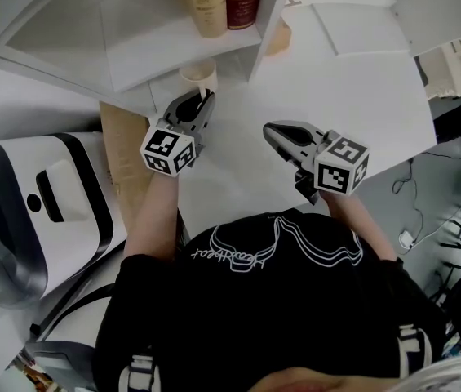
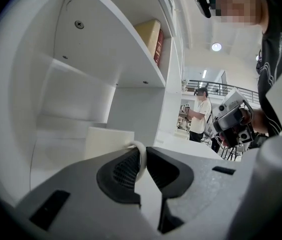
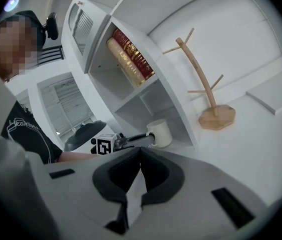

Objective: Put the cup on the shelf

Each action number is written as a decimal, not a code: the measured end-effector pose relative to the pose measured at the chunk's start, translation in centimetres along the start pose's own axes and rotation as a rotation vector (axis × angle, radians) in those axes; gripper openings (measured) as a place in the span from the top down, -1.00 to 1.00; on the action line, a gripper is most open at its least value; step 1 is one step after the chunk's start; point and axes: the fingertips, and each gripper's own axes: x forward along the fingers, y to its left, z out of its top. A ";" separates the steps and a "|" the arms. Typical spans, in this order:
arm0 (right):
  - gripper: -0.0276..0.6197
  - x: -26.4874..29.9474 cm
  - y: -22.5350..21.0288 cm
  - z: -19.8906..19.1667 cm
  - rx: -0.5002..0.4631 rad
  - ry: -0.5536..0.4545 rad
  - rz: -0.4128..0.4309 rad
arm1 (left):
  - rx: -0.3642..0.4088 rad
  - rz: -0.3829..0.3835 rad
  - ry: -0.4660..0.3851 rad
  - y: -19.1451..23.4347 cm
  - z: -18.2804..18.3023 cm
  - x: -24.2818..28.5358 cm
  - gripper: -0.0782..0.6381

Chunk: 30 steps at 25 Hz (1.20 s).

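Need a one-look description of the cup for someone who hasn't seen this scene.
Find the white shelf unit, then its low open compartment under the shelf with the books. At that compartment's mouth is the cup: small, cream, plain, its loop handle pinched by the left gripper. It is the only cup in view; the wooden rack nearby is bare.
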 end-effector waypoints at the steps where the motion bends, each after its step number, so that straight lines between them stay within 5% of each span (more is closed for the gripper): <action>1: 0.90 0.1 -0.1 -0.1 0.002 0.003 -0.001 | -0.002 0.000 -0.002 0.2 0.0 -0.1 0.68; 13: 0.90 0.9 -0.4 -1.3 0.018 0.038 -0.008 | 0.047 0.028 0.073 1.7 -2.1 -0.6 0.66; 21: 0.90 1.1 0.5 -1.7 0.008 0.047 -0.011 | 0.012 0.061 0.084 2.3 -2.6 -2.2 0.36; 30: 0.90 0.5 4.3 -0.5 -0.043 -0.012 0.019 | -0.044 0.062 0.087 -1.7 1.8 -7.2 0.36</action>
